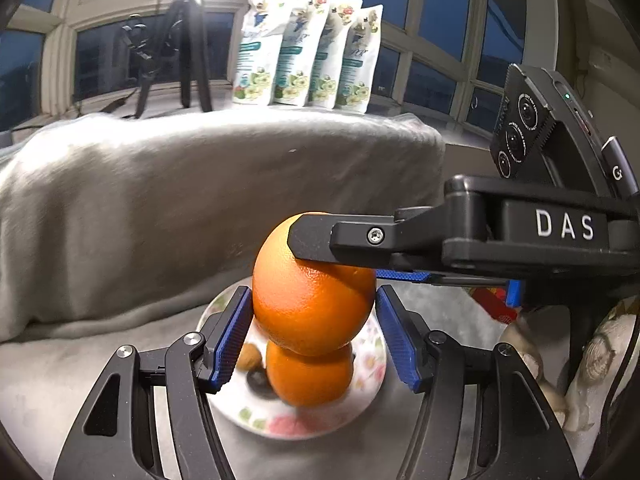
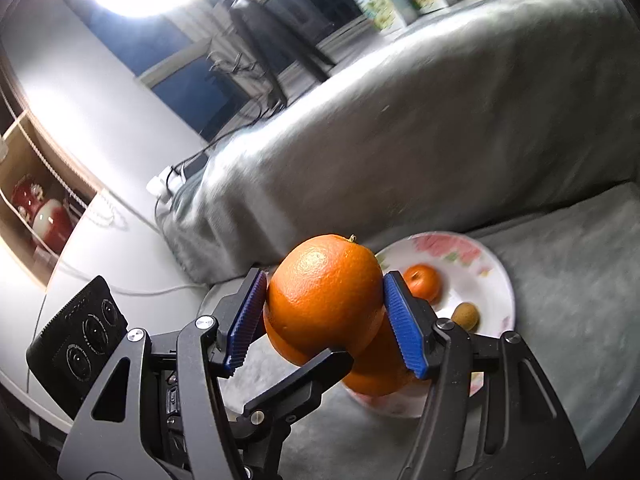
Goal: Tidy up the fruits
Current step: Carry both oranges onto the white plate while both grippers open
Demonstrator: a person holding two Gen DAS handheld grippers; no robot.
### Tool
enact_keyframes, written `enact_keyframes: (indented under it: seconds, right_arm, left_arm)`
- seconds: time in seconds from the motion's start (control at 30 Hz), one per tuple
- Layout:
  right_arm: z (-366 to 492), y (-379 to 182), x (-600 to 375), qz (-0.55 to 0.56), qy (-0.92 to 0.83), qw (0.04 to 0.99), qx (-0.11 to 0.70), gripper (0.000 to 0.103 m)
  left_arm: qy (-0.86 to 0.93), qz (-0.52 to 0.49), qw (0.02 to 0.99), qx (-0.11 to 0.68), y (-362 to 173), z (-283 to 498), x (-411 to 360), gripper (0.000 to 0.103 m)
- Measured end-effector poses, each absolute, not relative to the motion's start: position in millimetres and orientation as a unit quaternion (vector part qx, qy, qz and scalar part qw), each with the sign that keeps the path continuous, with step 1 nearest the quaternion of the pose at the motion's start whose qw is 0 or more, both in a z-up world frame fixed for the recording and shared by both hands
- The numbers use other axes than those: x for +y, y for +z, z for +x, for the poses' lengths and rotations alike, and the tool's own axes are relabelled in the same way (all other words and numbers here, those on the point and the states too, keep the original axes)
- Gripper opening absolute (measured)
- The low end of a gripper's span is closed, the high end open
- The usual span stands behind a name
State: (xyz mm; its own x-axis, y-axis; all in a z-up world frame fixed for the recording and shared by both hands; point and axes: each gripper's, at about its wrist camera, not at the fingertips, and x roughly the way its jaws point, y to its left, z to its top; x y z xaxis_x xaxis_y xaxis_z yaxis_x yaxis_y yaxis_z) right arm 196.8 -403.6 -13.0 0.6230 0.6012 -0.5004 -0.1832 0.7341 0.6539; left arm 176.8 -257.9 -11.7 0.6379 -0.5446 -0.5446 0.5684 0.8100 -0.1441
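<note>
Our right gripper (image 2: 326,322) clamps the large orange (image 2: 326,300) between its blue pads (image 2: 404,332), pressing on both flanks so the round fruit cannot roll out. Our left gripper (image 1: 312,330) brackets the same orange (image 1: 314,300): its left pad touches the skin, while a thin gap seems to show at the right one, so we judge it a steadying hold – or a handover – not a full clamp. The orange hangs above the floral plate (image 2: 502,280), which sits on the grey blanket (image 2: 560,300) and collects the fruit: another orange (image 2: 380,384) directly beneath, a small tangerine (image 2: 424,282) and a kiwi (image 2: 466,316). Keeping the fruit over the plate means a short lowering would land it there.
</note>
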Motion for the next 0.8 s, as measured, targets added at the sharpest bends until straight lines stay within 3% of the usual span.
enact_keyframes:
  seconds: [0.43,0.8]
  right_arm:
    - [213.8,-13.1,-444.1,0.303,0.193,0.861,0.359,0.064]
    - [220.4,-61.4,-451.4,0.309,0.177,0.84,0.41,0.064]
  left_arm:
    - [-0.33,0.035,0.89,0.312,-9.2,199.7,-297.4,0.063]
    - [-0.334,0.046,0.862,0.379,-37.6,197.3,-299.8,0.062]
